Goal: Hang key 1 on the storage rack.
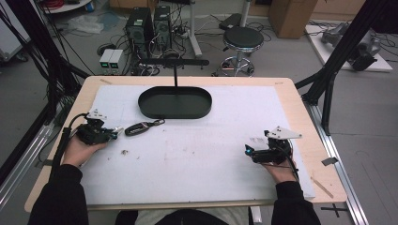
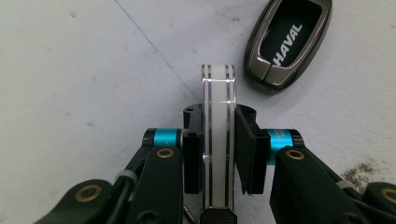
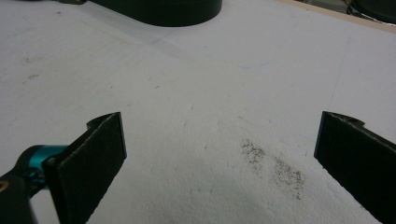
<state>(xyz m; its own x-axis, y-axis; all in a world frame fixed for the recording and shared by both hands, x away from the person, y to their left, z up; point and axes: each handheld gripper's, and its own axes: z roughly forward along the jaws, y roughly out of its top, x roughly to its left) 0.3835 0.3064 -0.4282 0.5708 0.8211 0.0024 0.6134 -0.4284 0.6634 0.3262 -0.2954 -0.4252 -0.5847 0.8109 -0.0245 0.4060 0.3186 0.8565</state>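
Nearest the high camera, two dark sleeves (image 1: 61,197) come in from the bottom edge, and a gripper is held in each hand over the white sheet (image 1: 187,159) on the table.

At the left, the left gripper (image 1: 114,133) is seen closed on a thin, clear strip with dark lines (image 2: 218,140), which stands upright on edge between the jaws and pokes past their tips. Just beyond that strip lies a car key fob (image 2: 288,43), dark and glossy with a metal rim and the word HAVAL on its face; in the high view the car key fob (image 1: 139,127) rests flat on the sheet, near the front of the black oval tray (image 1: 174,110).

The fob is judged light, rigid and fairly slippery because of its polished shell. A hold across its narrow sides, near the middle of its length, would probably be steadiest; a pinch on the rounded end could let it squirt out. The key ring end may swing.

At the right, the right gripper (image 1: 247,150) is held wide and empty, its black pads (image 3: 100,154) well apart above bare sheet.
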